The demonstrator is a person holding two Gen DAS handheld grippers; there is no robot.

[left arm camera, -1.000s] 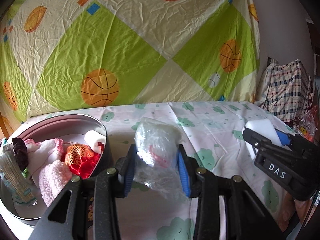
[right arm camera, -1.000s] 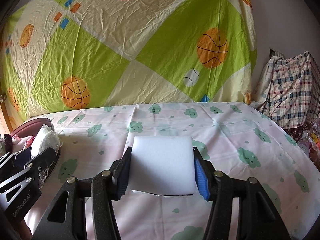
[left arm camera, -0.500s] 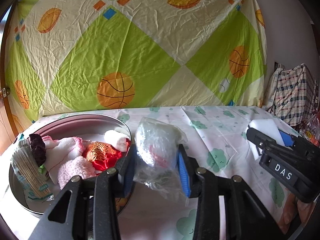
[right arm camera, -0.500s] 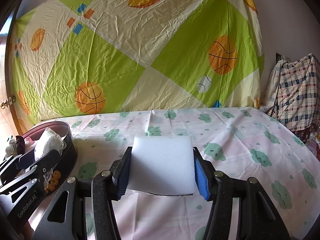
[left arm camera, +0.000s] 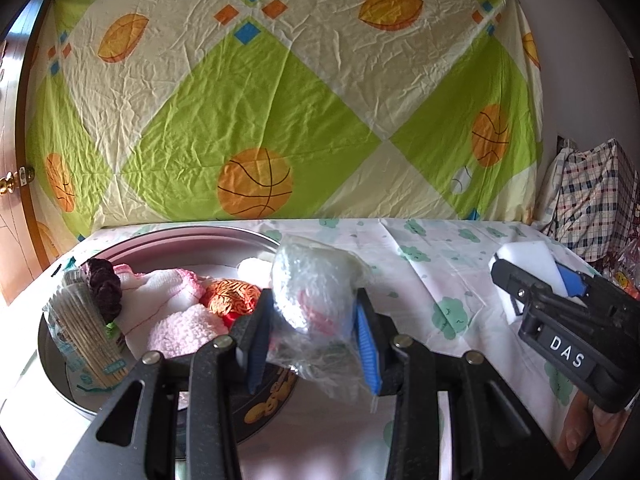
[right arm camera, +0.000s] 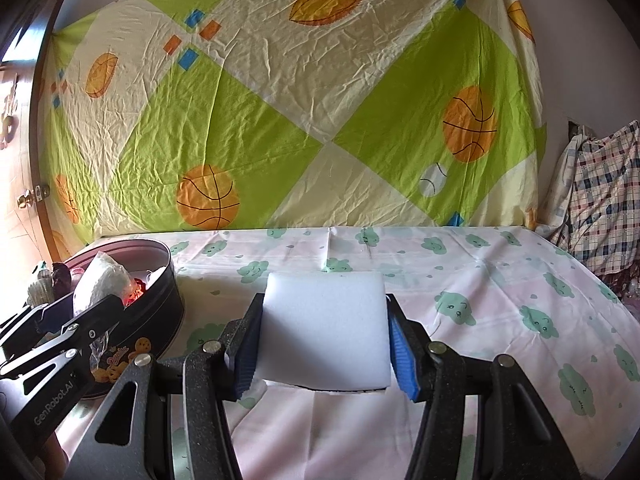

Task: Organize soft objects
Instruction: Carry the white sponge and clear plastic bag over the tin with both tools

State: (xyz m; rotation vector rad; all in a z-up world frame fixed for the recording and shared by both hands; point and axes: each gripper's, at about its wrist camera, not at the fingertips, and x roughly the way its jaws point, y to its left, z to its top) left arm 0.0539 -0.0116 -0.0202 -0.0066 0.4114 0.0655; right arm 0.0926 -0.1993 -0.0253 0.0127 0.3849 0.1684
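Looking along the left gripper (left arm camera: pixel 316 332), I see its blue pads clamped on a clear plastic bag (left arm camera: pixel 316 300) with something white and pink bundled inside. The crinkled bag hangs just beside the near rim of the round tin (left arm camera: pixel 192 236), partly over it, which suggests it is about to join the soft things there: a pink-and-white knitted cloth (left arm camera: pixel 160 300), an orange and red fabric piece (left arm camera: pixel 232 298), a dark scrunchie (left arm camera: pixel 105 286) and a packet of thin sticks (left arm camera: pixel 86 332). To the right, the right gripper (left arm camera: pixel 536 280) carries a white sponge block (left arm camera: pixel 528 258); its side reads "DAS". Yellow cartoon lettering on the tin's dark wall is cut off by the fingers and unreadable.

From the right gripper's own view (right arm camera: pixel 324 336), the jaws are closed on the white sponge block (right arm camera: pixel 324 328), pinching its two sides and holding it level above the cloud-printed sheet (right arm camera: pixel 500 280), well apart from the tin (right arm camera: pixel 160 280) at far left. The other gripper's (right arm camera: pixel 96 304) body reads "GenRobot.AI". The tin shows gingerbread figures and looping yellow script I cannot make out.
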